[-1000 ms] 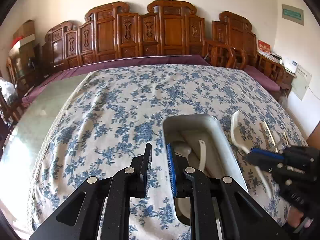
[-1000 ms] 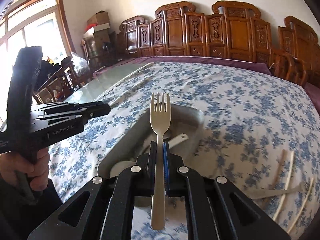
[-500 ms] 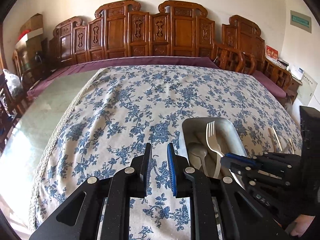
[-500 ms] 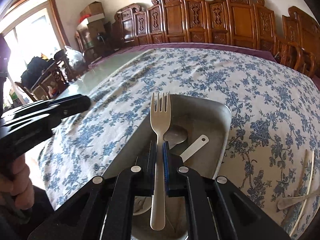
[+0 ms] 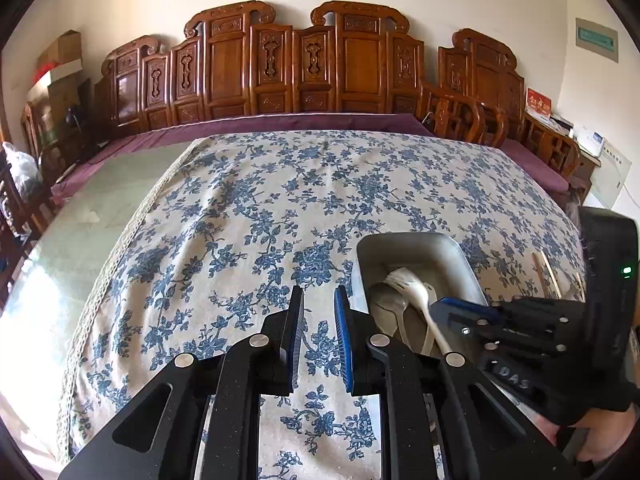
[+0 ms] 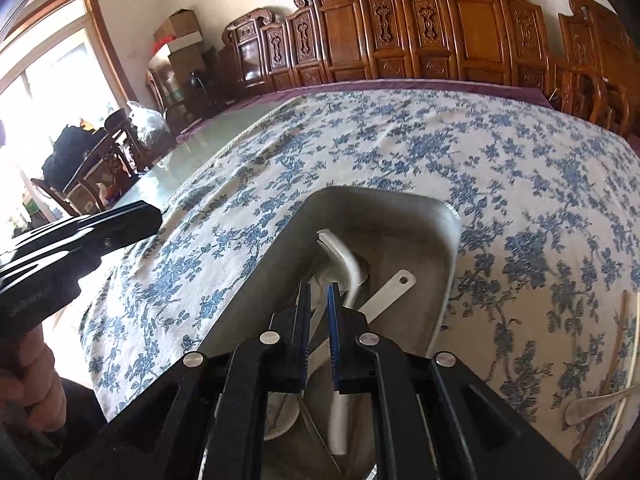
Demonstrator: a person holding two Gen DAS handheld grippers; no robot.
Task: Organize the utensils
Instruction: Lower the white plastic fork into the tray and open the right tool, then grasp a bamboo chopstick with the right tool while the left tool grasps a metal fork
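- Left wrist view: the left gripper (image 5: 318, 292) hangs over the blue-flowered tablecloth (image 5: 248, 216). Its jaws stand a little apart with only cloth showing through the gap, so it grips nothing.
- Just right of it stands the grey metal tray (image 5: 460, 252), lengthwise away from the camera.
- In the tray a pale fork (image 5: 408, 290) lies with its tines toward the far end, the head resting over a metal spoon (image 5: 386, 306).
- The right gripper (image 5: 460, 305) reaches in from the right, its tip over the tray's near part, right at the fork's handle. A hand (image 5: 600, 436) holds its grip at the lower right.
- Thin chopsticks (image 5: 546, 272) lie on the cloth beyond the tray's right side.
- Right wrist view: the right gripper (image 6: 319, 286) points down into the tray (image 6: 448, 248). A narrow slit shows between its pads.
- The fork (image 6: 340, 258) is turned on edge; its handle runs down under the blue-padded finger. I cannot tell whether the pads pinch it or it lies loose.
- A white spoon handle with a hole (image 6: 394, 286) sticks out to the right inside the tray.
- On the cloth (image 6: 440, 152) at the far right lie chopsticks (image 6: 622, 340) and another pale spoon (image 6: 592, 404), well apart from the tray.
- The left gripper (image 6: 132, 220) shows at the left edge, above the cloth and clear of the tray.
- Carved wooden chairs (image 6: 472, 24) line the far side.
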